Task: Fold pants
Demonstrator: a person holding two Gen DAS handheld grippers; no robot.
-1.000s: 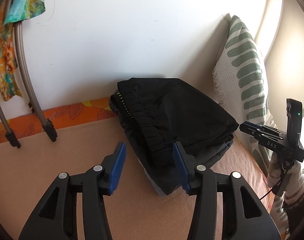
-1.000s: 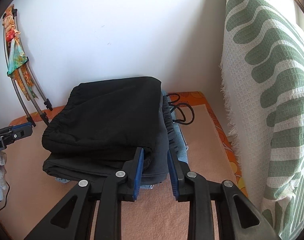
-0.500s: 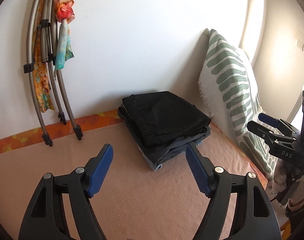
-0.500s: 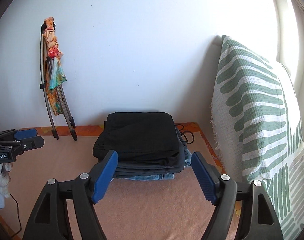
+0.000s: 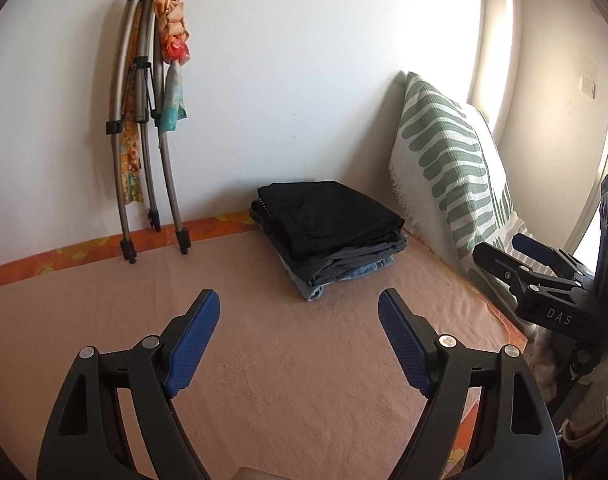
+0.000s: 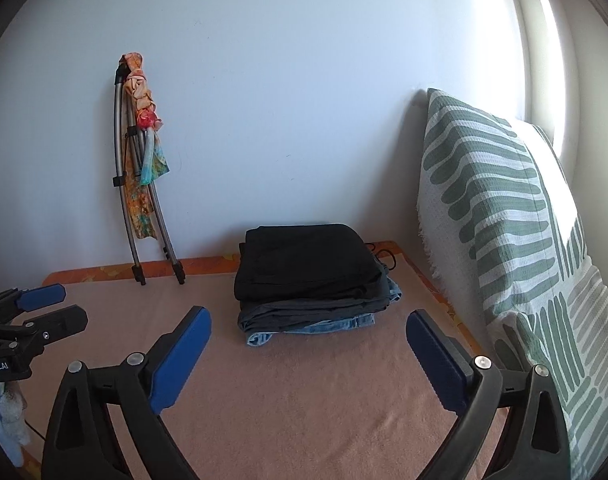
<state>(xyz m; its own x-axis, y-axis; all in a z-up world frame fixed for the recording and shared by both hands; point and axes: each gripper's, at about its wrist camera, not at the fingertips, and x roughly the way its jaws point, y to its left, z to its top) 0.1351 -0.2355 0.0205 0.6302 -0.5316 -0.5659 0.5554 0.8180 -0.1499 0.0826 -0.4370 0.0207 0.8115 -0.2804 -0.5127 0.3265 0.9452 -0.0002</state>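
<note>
Black pants (image 6: 307, 258) lie folded atop stack at bed's (image 6: 304, 392) far end. Left gripper (image 5: 299, 312) and right gripper (image 6: 308, 340) jaws opening, nothing between. We retreat without disturbing stack.

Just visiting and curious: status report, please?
Left gripper and right gripper jaws opening, nothing between them. Black pants folded, topping the stack by the wall. Nothing in the way.

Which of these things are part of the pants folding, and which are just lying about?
Part of the job:
- black pants, folded, top of the stack
- left gripper, empty, opening
- right gripper, empty, opening

Lying about:
- grey pants and jeans underneath
- cushion
- metal poles
- scarf
- cable
</note>
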